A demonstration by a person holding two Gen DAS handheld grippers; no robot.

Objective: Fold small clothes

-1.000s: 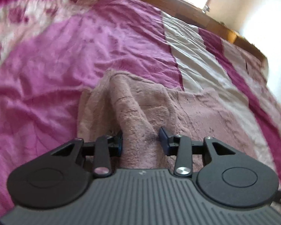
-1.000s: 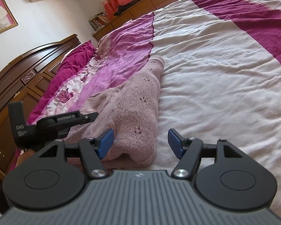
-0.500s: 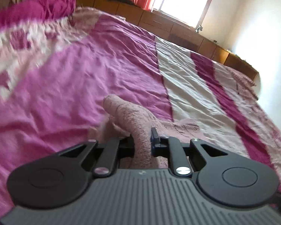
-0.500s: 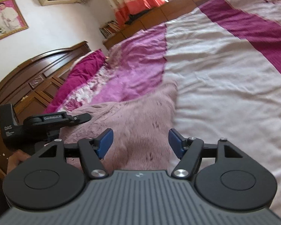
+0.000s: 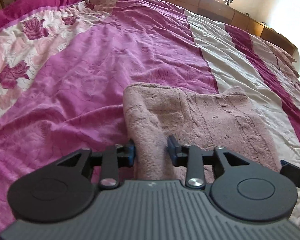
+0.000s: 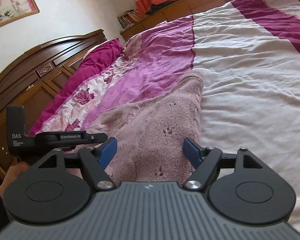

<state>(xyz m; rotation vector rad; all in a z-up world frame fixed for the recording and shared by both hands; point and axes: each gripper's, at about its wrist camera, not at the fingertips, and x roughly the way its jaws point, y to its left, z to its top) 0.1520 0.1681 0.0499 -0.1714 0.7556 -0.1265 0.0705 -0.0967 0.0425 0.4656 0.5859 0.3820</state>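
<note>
A fuzzy dusty-pink knit garment lies on the bed, spread across the purple and cream stripes. My left gripper has a thick fold of the garment between its fingers, which stand a little apart around the bunched cloth. The garment also shows in the right wrist view. My right gripper is open above the garment's near edge, holding nothing. The left gripper's body shows at the left of the right wrist view.
The bedspread has purple, cream and magenta stripes with a rose-print band on the left. A dark wooden headboard stands at the left; low wooden cabinets run along the far side under a window.
The left gripper's fingers, tight on the fold half a second ago, now stand wider apart with the fold still between them, and the garment lies flatter. The right gripper stayed open over it.
</note>
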